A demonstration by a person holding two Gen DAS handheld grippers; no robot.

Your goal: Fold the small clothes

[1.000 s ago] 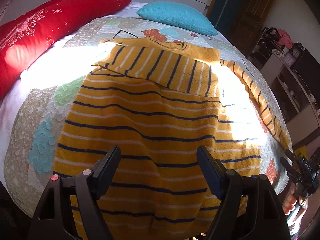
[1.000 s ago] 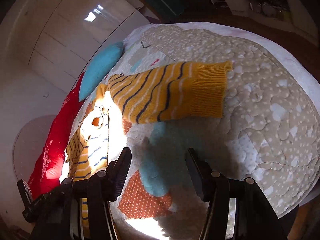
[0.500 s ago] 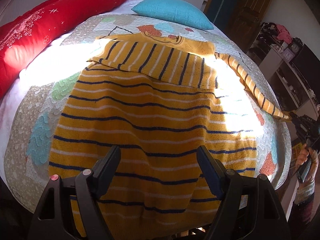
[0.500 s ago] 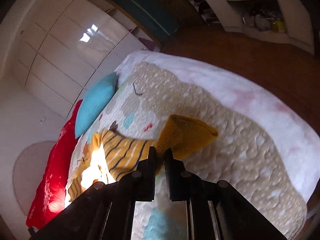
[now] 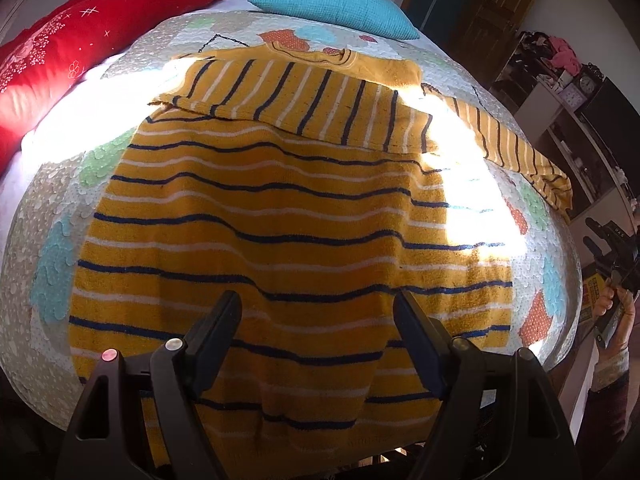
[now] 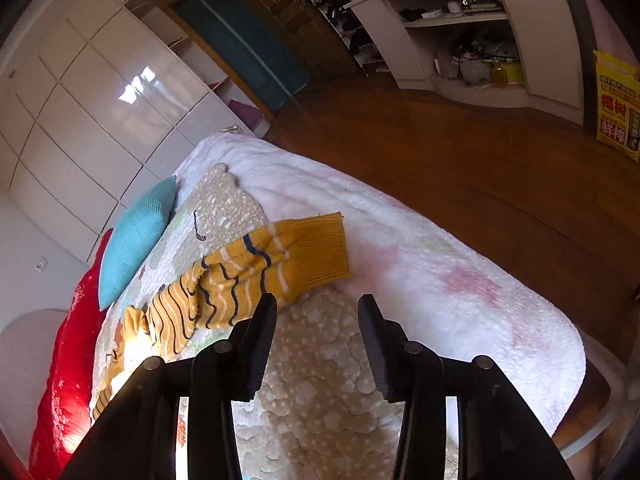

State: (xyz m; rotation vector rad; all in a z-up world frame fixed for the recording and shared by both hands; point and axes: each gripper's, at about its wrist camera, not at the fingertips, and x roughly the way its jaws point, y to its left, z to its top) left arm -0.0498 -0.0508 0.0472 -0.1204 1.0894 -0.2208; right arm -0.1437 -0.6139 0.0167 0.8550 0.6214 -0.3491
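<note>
A yellow sweater [image 5: 280, 208] with navy and white stripes lies flat on the quilted bedspread [image 5: 52, 208]. One sleeve is folded across its chest [image 5: 300, 100]. The other sleeve [image 5: 508, 140] stretches toward the bed's right edge. My left gripper [image 5: 316, 300] hovers open over the hem, nothing between its fingers. In the right wrist view, my right gripper [image 6: 317, 300] is opening. The sleeve's ribbed cuff [image 6: 312, 252] lies free on the bed just beyond its left finger, with only bedspread between the jaws.
A red pillow [image 5: 80, 36] and a turquoise pillow [image 5: 332, 4] lie at the head of the bed. A white fleece blanket [image 6: 460, 292] covers the bed's edge. Beyond are a wooden floor [image 6: 480, 160], white shelves [image 6: 460, 32] and a yellow bag [image 6: 618, 104].
The right gripper closed on the sleeve cuff, pulled it outward toward the bed edge, then let go and drew back. The sleeve now lies loose and slightly bunched. The left gripper stayed put.
</note>
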